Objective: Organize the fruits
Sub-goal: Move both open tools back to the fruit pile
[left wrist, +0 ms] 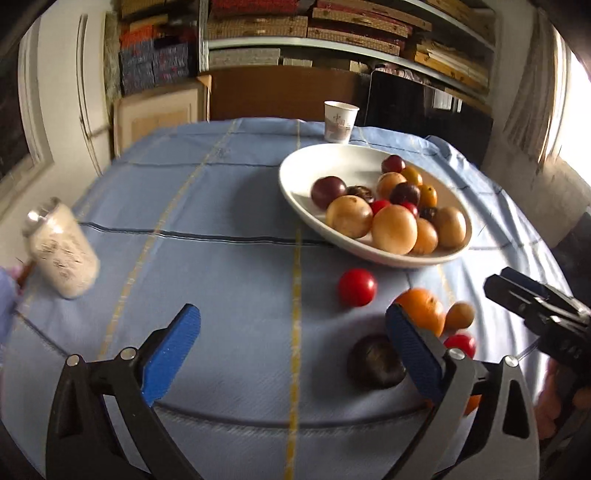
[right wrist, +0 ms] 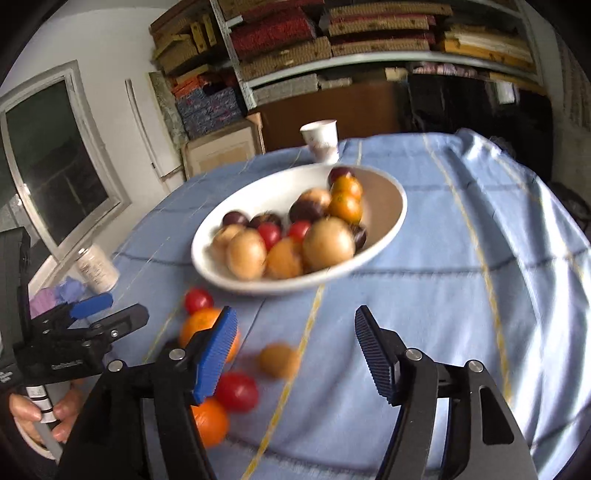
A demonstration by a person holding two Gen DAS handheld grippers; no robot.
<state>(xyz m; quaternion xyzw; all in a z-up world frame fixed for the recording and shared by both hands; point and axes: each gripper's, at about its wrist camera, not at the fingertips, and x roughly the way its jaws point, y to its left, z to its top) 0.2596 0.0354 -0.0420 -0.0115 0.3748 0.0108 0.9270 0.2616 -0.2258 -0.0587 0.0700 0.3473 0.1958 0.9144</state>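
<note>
Room: we see shelves (left wrist: 332, 29) stacked with flat boxes behind a desk (left wrist: 221, 258) under a blue cloth with yellow and dark stripes.
Bowl: a white oval bowl (left wrist: 295, 177) sits right of centre on the desk, its long axis running from far-left to near-right in the left wrist view; it holds tan, dark purple, orange and small red fruits.
Loose fruits: near the bowl's close edge we find a red tomato (left wrist: 357, 287), an orange (left wrist: 423, 308), a small tan fruit (left wrist: 460, 315), another red tomato (left wrist: 461, 343) and a dark purple fruit (left wrist: 373, 363).
Hidden: a second orange (right wrist: 210, 421) is half covered by a finger; the tan fruit is blurred in the right wrist view.
Left gripper (left wrist: 291, 354): we see its fingers spread wide, nothing between them but cloth.
Right gripper (right wrist: 295, 354): fingers partly apart, gripping nothing; the tan fruit lies between them, untouched.
Other: a paper cup (left wrist: 340, 120) stands beyond the bowl; a white jar (left wrist: 64, 251) stands at the left, blurred.
</note>
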